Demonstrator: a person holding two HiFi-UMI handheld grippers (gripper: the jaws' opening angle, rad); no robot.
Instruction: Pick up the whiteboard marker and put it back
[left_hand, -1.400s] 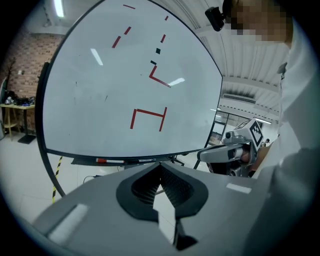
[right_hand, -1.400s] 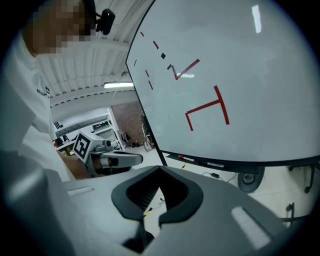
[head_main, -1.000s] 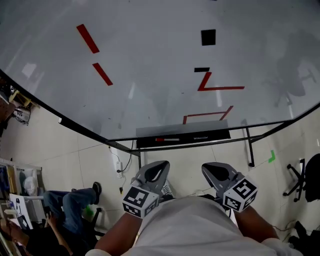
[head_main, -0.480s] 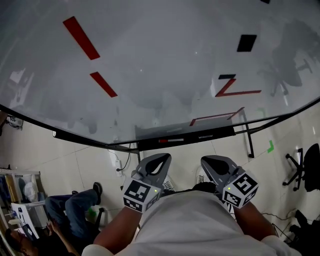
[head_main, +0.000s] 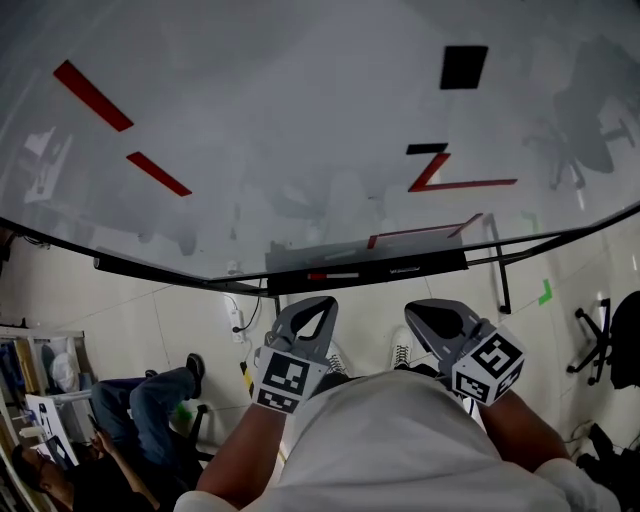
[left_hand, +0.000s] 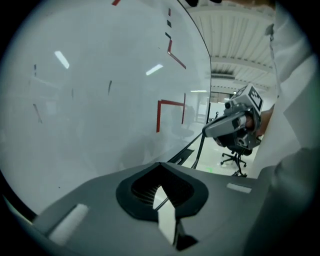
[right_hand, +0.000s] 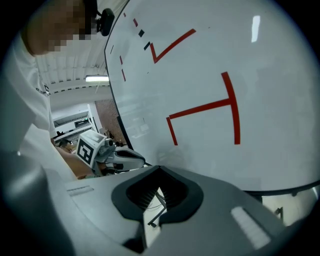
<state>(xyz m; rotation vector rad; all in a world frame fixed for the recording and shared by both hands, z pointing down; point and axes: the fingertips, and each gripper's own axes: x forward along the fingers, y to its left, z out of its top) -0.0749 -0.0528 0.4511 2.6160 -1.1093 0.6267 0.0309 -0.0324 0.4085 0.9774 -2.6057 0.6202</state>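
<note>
A big whiteboard with red lines and black squares fills the head view. On its dark tray along the lower edge lie a whiteboard marker with a red end and a dark one. My left gripper and right gripper are held close to my body, below the tray and well short of it. Both are shut with nothing between the jaws. The left gripper view shows its shut jaws and the right gripper. The right gripper view shows its shut jaws and the left gripper.
The whiteboard stand's leg reaches the tiled floor at the right. A green tape mark and an office chair are further right. A cable and socket strip hang by the left leg. A seated person is at the lower left.
The head camera has turned, so the board's red stripes slid left and the black square right. Both grippers stay shut near my body.
</note>
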